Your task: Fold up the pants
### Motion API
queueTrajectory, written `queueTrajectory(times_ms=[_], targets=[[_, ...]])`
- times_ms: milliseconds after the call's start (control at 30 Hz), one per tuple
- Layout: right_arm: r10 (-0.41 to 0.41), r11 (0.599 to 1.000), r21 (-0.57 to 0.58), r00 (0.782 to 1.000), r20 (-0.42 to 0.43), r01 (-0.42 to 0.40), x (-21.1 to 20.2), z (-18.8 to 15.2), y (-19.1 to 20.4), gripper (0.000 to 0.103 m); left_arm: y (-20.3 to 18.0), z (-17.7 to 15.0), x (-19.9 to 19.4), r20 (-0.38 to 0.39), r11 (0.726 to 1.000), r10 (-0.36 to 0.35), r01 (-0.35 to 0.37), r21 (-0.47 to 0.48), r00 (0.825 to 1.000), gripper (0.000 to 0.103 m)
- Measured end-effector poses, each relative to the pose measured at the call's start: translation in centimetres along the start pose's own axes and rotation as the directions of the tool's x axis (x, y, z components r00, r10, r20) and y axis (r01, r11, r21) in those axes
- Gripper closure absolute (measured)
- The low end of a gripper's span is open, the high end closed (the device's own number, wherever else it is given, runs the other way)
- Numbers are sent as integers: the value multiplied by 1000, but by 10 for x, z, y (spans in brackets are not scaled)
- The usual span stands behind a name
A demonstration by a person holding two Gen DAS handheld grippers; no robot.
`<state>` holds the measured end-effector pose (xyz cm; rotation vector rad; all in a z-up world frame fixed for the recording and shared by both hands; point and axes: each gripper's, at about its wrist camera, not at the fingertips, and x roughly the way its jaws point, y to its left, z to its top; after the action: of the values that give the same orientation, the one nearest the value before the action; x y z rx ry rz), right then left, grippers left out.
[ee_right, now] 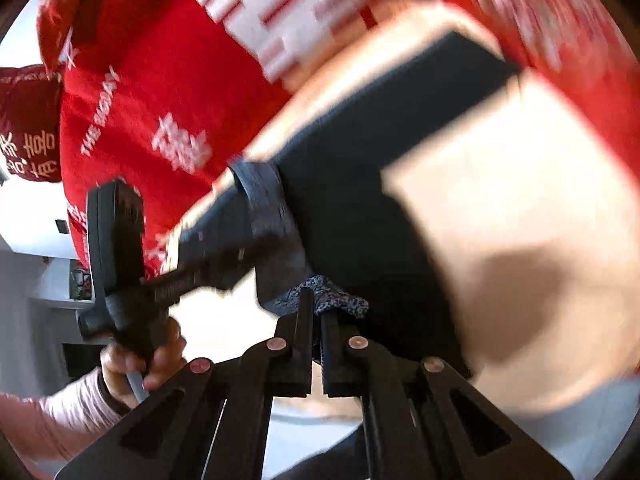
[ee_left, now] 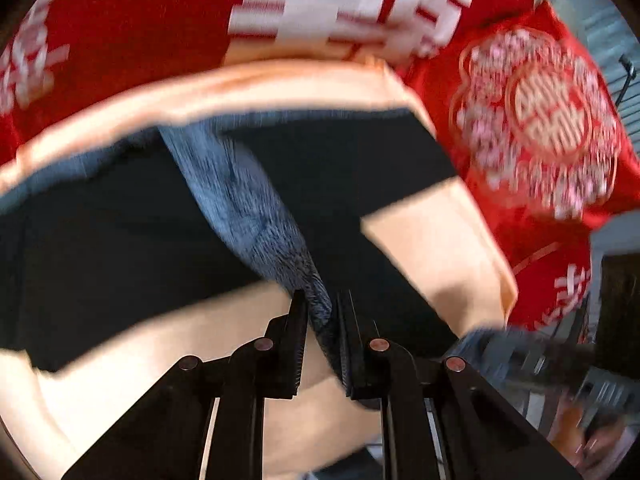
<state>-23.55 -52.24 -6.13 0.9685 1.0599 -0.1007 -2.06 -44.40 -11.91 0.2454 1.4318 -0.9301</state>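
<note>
The dark pants [ee_left: 360, 168] lie on a pale sheet [ee_left: 436, 240] over the red bed cover [ee_left: 132, 28]. The left gripper [ee_left: 322, 312] pinches a fold of their cloth, and the right gripper [ee_right: 318, 312] pinches another bit. The pants look soft and floppy, so they will sag; holding them by the edges seems best.

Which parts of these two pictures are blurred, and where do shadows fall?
Left wrist view: the red cushion is smeared by motion, the left gripper stays sharp on the pants. Right wrist view: the red bedding streaks, and a soft dark shadow lies on the beige sheet.
</note>
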Motion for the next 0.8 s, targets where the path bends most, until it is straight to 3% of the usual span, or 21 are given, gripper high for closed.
queueTrajectory(times_ms=[100,233,267,300,333,400,533,567,600,667,800], targets=[[-55,996,-66,997,49,58,-8,63,5,100,0,40,-9,73,998,58,-59,12,996,87],[-122,988,-81,987,101,130,-7,145,-8,100,21,65,-18,122,985,165,-169,20,979,85],[-147,984,-79,983,113,156,-6,161,-12,99,28,65,-19,120,981,189,-192,17,975,72],[-169,981,-80,979,118,179,-3,175,-15,99,35,65,-19,117,975,218,-220,7,969,41],[-196,975,-81,974,114,205,4,189,-19,99,44,62,-18,122,964,264,-264,-18,957,28],[-230,966,-95,968,101,240,16,214,-23,99,57,56,-16,123,950,314,-309,-52,942,22],[-365,918,-138,927,82,373,36,240,-32,95,83,44,9,8,918,386,-384,-96,922,22],[-394,908,-126,917,62,399,38,244,-36,83,86,41,13,-6,913,397,-395,-99,918,22],[-405,906,-113,913,42,407,38,249,-39,57,88,40,16,-14,907,408,-408,-102,913,22],[-418,900,-109,906,57,422,27,250,-39,27,91,38,21,-26,895,431,-431,-112,902,22],[-405,890,-190,910,85,414,9,239,-25,27,85,49,38,-38,885,445,-446,-134,895,22]])
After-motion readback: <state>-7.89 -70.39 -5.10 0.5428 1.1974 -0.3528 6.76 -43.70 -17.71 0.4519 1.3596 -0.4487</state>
